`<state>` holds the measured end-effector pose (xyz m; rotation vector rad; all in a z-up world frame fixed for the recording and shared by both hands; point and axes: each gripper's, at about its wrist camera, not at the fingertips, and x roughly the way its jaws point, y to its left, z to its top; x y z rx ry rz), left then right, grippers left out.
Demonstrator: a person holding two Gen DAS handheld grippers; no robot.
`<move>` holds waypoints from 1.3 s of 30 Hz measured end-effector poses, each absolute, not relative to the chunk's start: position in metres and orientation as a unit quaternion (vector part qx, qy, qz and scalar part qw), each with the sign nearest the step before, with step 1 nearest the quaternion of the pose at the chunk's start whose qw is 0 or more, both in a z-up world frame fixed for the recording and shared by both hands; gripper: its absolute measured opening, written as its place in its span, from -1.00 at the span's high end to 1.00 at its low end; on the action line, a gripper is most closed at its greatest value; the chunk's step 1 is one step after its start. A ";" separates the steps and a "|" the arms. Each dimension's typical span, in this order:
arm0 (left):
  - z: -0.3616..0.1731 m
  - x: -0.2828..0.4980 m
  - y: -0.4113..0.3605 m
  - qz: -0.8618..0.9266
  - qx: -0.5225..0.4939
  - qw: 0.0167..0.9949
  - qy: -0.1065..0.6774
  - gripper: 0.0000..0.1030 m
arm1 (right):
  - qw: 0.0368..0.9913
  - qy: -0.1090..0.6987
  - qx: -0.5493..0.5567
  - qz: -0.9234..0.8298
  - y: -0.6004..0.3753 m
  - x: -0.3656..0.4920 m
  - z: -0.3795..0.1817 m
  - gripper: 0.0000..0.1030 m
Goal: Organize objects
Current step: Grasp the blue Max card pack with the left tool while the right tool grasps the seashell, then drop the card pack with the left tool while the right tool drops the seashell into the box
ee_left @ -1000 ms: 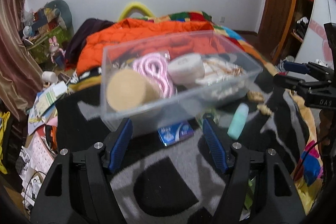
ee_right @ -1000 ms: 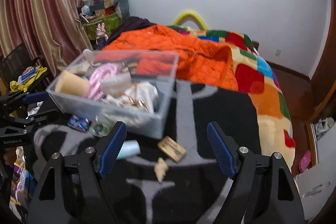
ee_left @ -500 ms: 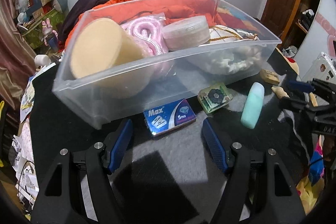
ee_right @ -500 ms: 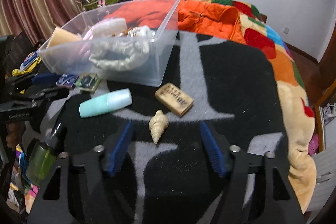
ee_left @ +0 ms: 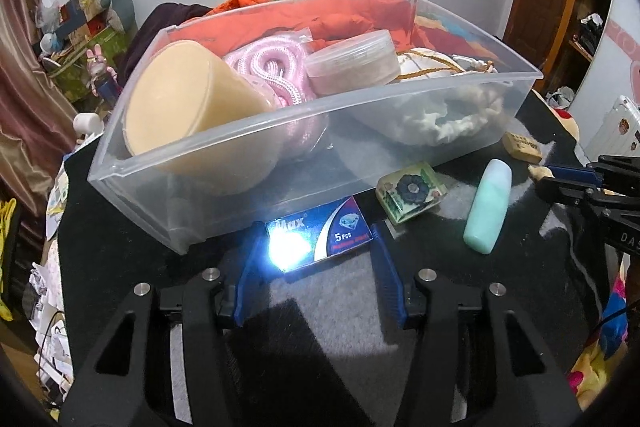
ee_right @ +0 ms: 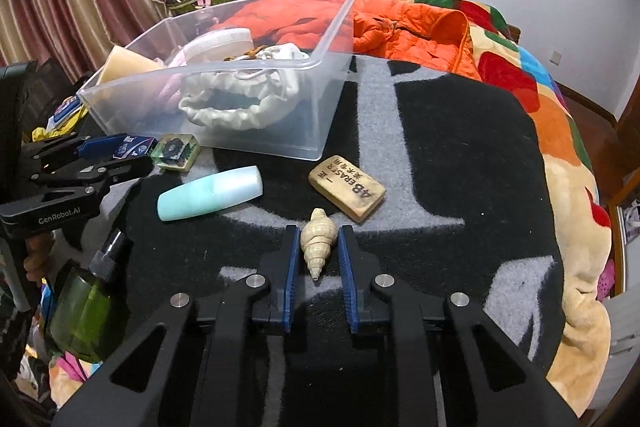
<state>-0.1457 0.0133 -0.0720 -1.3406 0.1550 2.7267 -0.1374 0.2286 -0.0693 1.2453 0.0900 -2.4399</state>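
**Colours on the bed**

The blanket is black with grey shapes. The box is clear. The shell is cream. The tube is mint green. The eraser is tan with black letters. The packet is blue. The jacket is orange.
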 end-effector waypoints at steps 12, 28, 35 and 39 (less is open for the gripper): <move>-0.028 -0.122 0.015 0.918 -0.388 0.066 0.047 0.00 | 0.226 0.038 0.399 -0.888 0.217 -0.128 -0.033 0.67; 0.023 -0.150 0.025 0.939 -0.331 0.078 0.052 0.00 | 0.251 0.016 0.326 -0.911 0.183 -0.163 0.023 0.67; 0.005 -0.171 0.025 0.932 -0.350 0.081 0.042 0.00 | 0.252 0.008 0.342 -0.905 0.176 -0.185 0.010 0.67; -0.006 -0.181 0.026 0.927 -0.362 0.085 0.040 0.00 | 0.248 0.003 0.357 -0.901 0.175 -0.198 -0.002 0.67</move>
